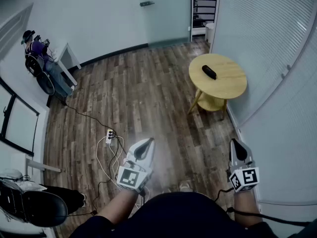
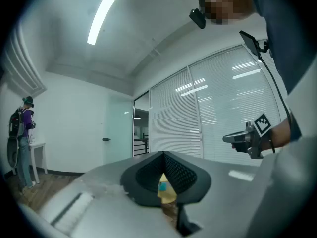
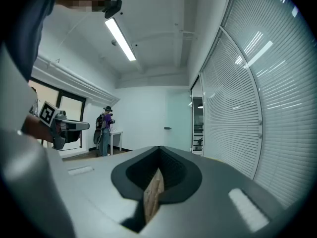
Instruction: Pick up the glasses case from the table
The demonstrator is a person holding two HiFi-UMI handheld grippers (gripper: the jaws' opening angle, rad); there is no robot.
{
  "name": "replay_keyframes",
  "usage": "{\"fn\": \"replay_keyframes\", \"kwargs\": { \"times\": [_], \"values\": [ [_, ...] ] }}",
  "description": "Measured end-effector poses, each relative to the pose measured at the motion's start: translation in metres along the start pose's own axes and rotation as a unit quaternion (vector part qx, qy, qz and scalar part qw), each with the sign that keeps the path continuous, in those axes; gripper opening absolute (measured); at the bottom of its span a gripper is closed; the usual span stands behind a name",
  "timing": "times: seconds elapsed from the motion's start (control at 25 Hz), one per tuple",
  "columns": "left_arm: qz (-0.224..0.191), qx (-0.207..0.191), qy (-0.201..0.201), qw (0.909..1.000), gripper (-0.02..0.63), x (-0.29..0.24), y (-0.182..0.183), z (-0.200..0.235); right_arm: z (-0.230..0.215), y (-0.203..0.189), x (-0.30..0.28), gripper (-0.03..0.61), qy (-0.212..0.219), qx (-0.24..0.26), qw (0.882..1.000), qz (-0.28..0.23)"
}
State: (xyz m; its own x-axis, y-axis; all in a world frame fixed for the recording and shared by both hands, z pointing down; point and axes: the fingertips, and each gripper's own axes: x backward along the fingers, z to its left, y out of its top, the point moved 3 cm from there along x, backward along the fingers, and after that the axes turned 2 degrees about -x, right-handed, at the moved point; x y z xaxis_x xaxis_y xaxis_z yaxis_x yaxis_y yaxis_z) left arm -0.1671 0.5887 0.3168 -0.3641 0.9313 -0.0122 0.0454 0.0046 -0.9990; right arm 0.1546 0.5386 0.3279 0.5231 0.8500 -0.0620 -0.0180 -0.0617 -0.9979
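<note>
The black glasses case (image 1: 209,72) lies on a round yellow wooden table (image 1: 230,83) at the far right of the room, by the blinds. Both grippers are held low in front of the person, well short of the table. The left gripper (image 1: 150,141) points ahead with its jaws together and nothing in them. The right gripper (image 1: 234,142) is shut too and holds nothing. In the left gripper view the jaws (image 2: 163,155) meet at the tip, and a sliver of the yellow table (image 2: 167,196) shows beneath. In the right gripper view the jaws (image 3: 159,150) are closed over wood floor.
A white power strip (image 1: 110,135) with loose cables lies on the wood floor ahead of the left gripper. A black office chair (image 1: 42,208) stands at the lower left. A person with a backpack (image 1: 35,51) stands by a white desk (image 1: 67,58) far left. Glass walls with blinds (image 1: 277,58) run along the right.
</note>
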Motion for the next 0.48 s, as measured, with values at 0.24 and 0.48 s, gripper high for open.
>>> {"fn": "replay_keyframes", "kwargs": {
  "times": [0.24,0.48],
  "values": [
    [-0.023,-0.004,0.011,0.9997,0.003,-0.029,0.007,-0.01,-0.025,-0.007,-0.006,0.008,0.0,-0.006,1.0,-0.004],
    [-0.01,-0.009,0.028,0.9995,0.003,-0.064,0.001,-0.011,-0.044,-0.019,-0.004,0.008,0.017,-0.016,1.0,-0.006]
  ]
}}
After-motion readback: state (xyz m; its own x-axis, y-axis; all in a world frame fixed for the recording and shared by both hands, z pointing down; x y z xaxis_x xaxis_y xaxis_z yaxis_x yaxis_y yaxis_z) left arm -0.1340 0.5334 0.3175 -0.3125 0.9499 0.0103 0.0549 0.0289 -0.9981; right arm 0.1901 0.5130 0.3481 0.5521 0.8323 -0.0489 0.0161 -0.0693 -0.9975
